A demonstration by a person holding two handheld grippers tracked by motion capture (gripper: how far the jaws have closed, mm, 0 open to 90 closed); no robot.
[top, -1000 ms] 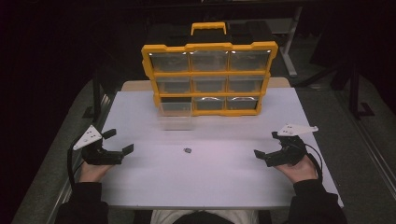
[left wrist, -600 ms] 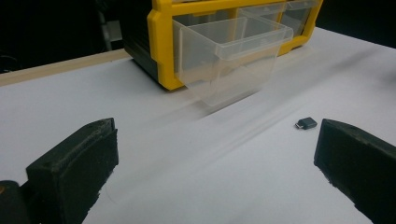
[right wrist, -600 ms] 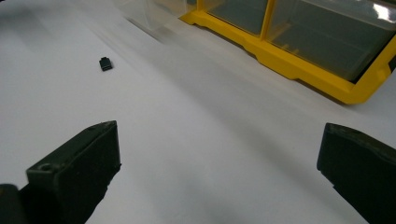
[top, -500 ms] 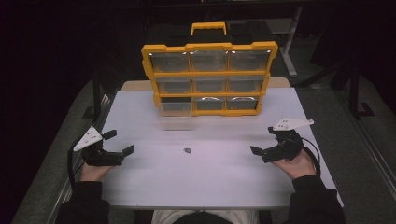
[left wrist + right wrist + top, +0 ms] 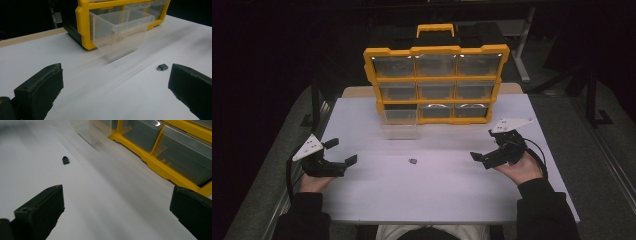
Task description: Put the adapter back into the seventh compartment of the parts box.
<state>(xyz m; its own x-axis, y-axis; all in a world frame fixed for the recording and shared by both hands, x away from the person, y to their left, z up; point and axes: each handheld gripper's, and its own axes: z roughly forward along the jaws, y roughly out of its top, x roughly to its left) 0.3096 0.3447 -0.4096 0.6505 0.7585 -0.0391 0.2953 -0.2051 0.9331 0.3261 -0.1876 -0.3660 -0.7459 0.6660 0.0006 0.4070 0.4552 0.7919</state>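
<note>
Plastic made up most of the scene: a yellow organizer with clear, boxy drawers stood upright at the far middle of the matte white desk, and one clear drawer was pulled out at its lower left corner, its bottom resting on the desk. A small dark, flat, roughly rectangular part lay alone near the desk's middle, in front of that drawer and apart from it; its long axis ran roughly left to right, though which end led was too small to tell. Bare desk surrounded it on every side. The left gripper sat near the left edge, jaws spread wide and empty. The right gripper hovered right of the part, well apart from it, also released with blunt black jaws wide.
</note>
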